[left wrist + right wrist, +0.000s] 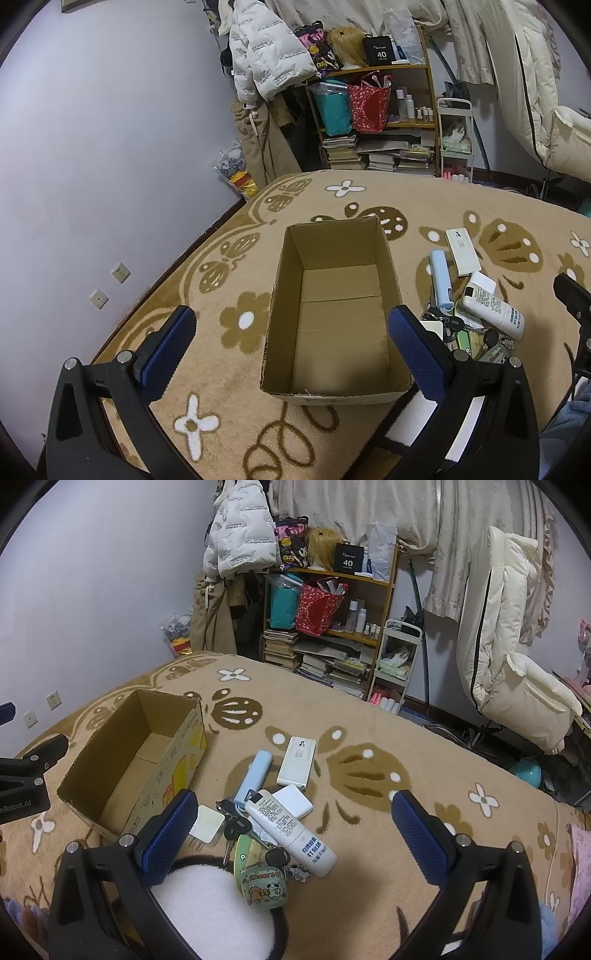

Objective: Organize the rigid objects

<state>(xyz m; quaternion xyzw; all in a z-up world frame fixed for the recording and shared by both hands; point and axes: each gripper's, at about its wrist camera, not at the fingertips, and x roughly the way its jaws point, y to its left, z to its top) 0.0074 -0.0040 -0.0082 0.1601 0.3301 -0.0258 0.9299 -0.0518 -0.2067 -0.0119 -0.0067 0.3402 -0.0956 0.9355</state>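
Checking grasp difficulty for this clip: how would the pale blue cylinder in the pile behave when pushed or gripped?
The pale blue cylinder looks rigid and rounded, so it would probably roll sideways if nudged. Its smooth casing may slip between pads. One end sits against the keys, which could drag along.

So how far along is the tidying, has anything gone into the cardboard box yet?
Nothing looks done yet: the cardboard box is empty. Nothing is in hand either; the left gripper and right gripper are both open. Still left on the blanket beside the box: the white remote, flat remote, blue tube, keys and small green case.
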